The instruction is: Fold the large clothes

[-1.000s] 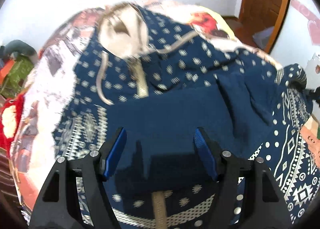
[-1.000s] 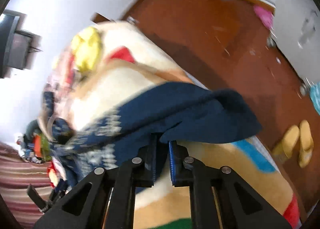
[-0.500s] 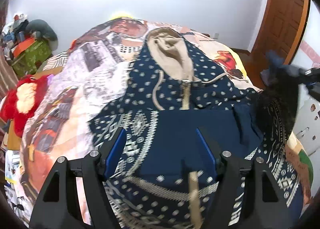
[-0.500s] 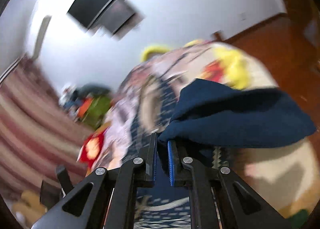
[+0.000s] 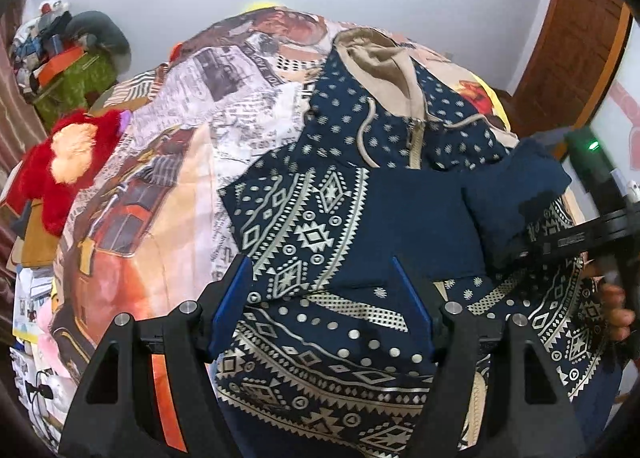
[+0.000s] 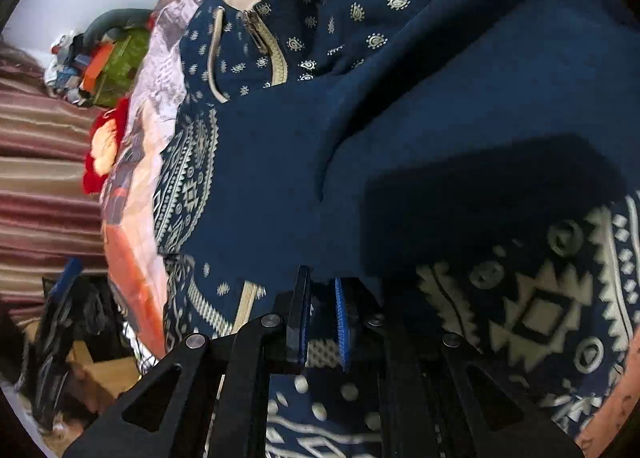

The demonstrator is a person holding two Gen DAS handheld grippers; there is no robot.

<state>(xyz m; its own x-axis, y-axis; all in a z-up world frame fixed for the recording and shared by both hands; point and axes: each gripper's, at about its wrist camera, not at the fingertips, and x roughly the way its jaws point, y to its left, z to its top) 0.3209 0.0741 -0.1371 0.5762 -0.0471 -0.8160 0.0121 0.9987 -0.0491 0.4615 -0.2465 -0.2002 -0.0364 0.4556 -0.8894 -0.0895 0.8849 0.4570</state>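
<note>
A navy hooded jacket with a cream geometric print, tan hood lining and tan zipper lay spread over the bed's printed newspaper-and-car bedspread, filling the centre and lower half of the left wrist view, its hood toward the top of the frame. The left gripper hung above the jacket's patterned hem at the lower middle, its blue-padded jaws wide apart with nothing between them. At the right edge of that view the right gripper held a plain navy sleeve raised over the jacket's body — a hand showed behind it. In the right wrist view the jaws of the right gripper were clamped on that sleeve, which draped across the upper right. A red plush toy sat at the left.
</note>
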